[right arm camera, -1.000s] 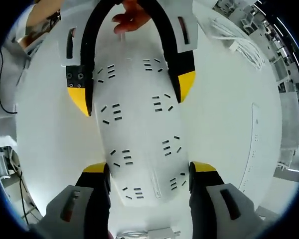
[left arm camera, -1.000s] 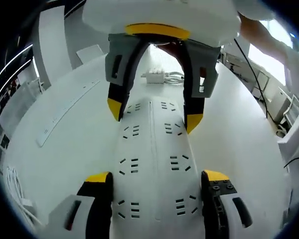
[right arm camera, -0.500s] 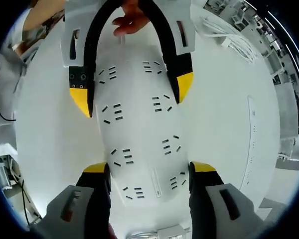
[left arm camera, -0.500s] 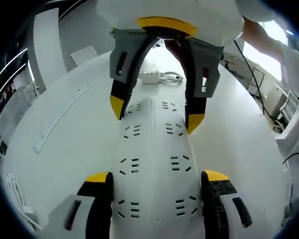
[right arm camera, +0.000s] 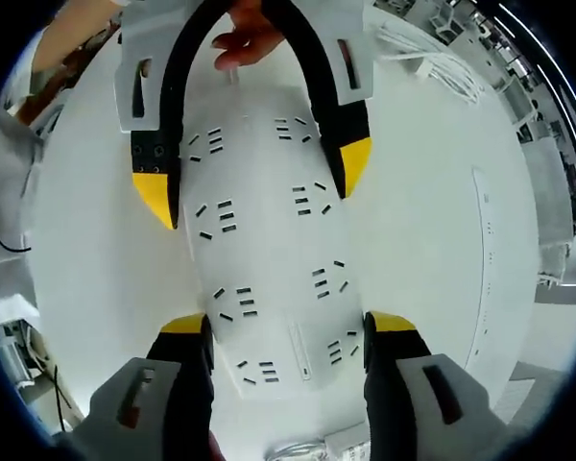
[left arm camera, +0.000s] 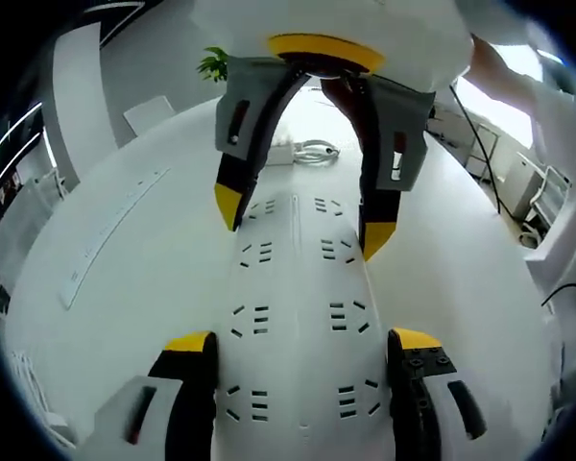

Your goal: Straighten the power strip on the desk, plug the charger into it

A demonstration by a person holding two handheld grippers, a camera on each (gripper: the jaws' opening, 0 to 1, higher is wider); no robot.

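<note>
Left gripper view: white power strip [left arm camera: 293, 317] lying flat on the white counter [left arm camera: 125, 279], running from 6 to 12 o'clock; left gripper [left arm camera: 296, 348] jaws clamp its near end, right gripper [left arm camera: 302, 216] jaws clamp the far end. Charger [left arm camera: 280, 152] with coiled cable lies beyond at 12 o'clock. Right gripper view: power strip [right arm camera: 269, 250] again gripped at both ends, by the right gripper [right arm camera: 286, 328] near and the left gripper [right arm camera: 254, 187] far.

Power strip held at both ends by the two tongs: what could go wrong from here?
1. Both tongs, left and right, straddle the power strip at opposite ends; uneven pulling could skew it or let it slip.
2. The charger and its coiled cable lie past the far end; sliding the strip forward might snag them.
</note>
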